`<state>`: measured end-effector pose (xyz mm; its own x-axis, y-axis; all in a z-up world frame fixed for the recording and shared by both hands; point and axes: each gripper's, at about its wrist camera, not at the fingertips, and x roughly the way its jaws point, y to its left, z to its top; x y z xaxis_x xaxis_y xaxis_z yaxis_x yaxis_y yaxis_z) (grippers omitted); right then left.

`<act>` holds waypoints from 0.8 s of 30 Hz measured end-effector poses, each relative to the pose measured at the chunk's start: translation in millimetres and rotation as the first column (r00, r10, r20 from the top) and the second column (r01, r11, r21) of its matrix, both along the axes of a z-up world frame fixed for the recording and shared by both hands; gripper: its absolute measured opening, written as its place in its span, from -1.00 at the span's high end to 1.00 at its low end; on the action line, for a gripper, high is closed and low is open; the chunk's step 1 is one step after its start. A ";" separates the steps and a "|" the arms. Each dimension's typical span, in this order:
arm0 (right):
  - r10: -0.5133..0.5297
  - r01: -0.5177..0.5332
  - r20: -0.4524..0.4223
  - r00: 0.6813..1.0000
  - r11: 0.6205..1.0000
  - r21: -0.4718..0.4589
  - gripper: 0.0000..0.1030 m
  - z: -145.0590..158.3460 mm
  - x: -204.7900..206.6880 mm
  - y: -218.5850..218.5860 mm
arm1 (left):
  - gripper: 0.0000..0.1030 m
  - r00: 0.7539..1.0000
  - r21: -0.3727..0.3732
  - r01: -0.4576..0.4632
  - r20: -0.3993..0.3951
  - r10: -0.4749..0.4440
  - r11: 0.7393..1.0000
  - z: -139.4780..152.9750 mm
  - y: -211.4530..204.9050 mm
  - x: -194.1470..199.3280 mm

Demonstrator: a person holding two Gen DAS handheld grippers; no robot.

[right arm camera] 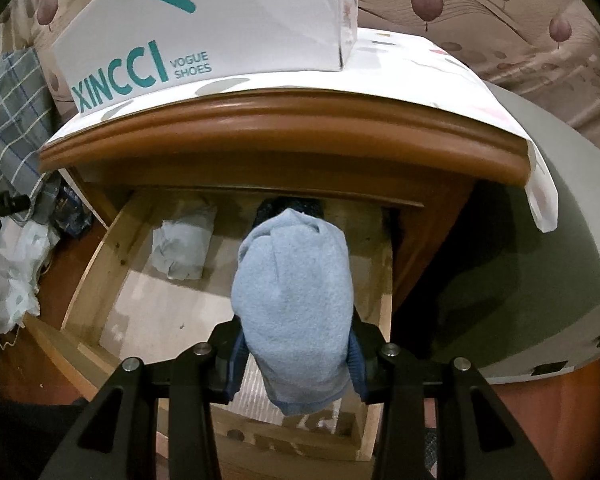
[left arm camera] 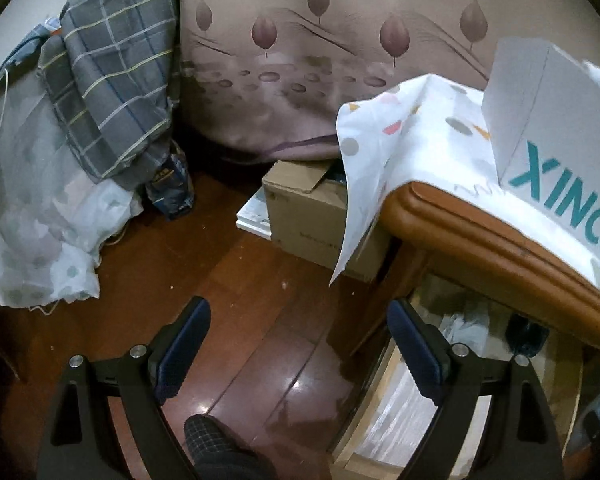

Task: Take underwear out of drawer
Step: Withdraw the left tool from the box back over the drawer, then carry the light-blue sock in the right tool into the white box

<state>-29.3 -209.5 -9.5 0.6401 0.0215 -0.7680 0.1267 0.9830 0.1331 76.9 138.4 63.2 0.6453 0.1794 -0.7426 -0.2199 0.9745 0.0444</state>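
In the right wrist view my right gripper [right arm camera: 296,360] is shut on a rolled light blue underwear [right arm camera: 294,296] and holds it above the open wooden drawer [right arm camera: 96,268] of the nightstand. A pale folded garment [right arm camera: 186,246] lies at the drawer's back left and a dark one [right arm camera: 288,205] at the back, partly hidden by the roll. In the left wrist view my left gripper [left arm camera: 300,344] is open and empty over the wooden floor, left of the drawer [left arm camera: 376,380].
A white XINCCI shoe box [right arm camera: 220,32] sits on a patterned cloth on the nightstand top [right arm camera: 284,136]. A cardboard box [left arm camera: 316,216] stands on the floor by the bed. A plaid blanket [left arm camera: 112,76] and pale bedding [left arm camera: 32,216] hang at left.
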 end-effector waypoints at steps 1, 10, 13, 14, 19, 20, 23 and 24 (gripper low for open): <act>0.001 -0.002 0.007 1.000 1.000 0.014 0.19 1.9 0.5 -0.1 | -0.72 1.000 0.005 -0.013 -0.002 0.013 1.000 0.4 2.3 0.3; -0.007 0.014 0.130 0.991 0.998 -0.056 0.19 55.3 -11.8 0.5 | -0.72 0.999 0.053 -0.036 0.007 0.036 0.998 6.5 8.3 -1.5; -0.012 0.019 0.152 0.988 0.999 -0.045 0.19 87.1 -10.9 -0.8 | -0.72 0.999 0.012 -0.044 0.006 0.044 0.999 9.2 15.3 -1.4; -0.011 0.019 0.162 0.987 0.999 -0.049 0.19 98.3 -10.4 -0.9 | -0.72 0.999 0.012 -0.049 0.010 0.049 0.999 10.1 16.6 -0.8; 0.003 0.019 0.239 0.971 0.995 -0.093 0.19 166.6 -1.4 -1.0 | -0.72 0.999 0.015 -0.043 0.005 0.043 0.999 10.7 20.1 -1.2; 0.004 0.025 0.258 0.966 0.994 -0.108 0.19 181.7 2.7 -1.5 | -0.72 0.999 0.013 -0.045 0.004 0.045 0.999 9.8 21.6 -1.2; 0.002 0.030 0.283 0.959 0.994 -0.108 0.19 223.4 26.9 -4.9 | -0.72 0.999 0.006 -0.041 -0.026 0.041 0.999 5.6 24.8 0.1; -0.001 0.031 0.285 0.958 0.994 -0.102 0.19 230.7 34.3 -6.3 | -0.72 0.999 0.005 -0.041 -0.028 0.041 0.999 5.0 25.6 -0.1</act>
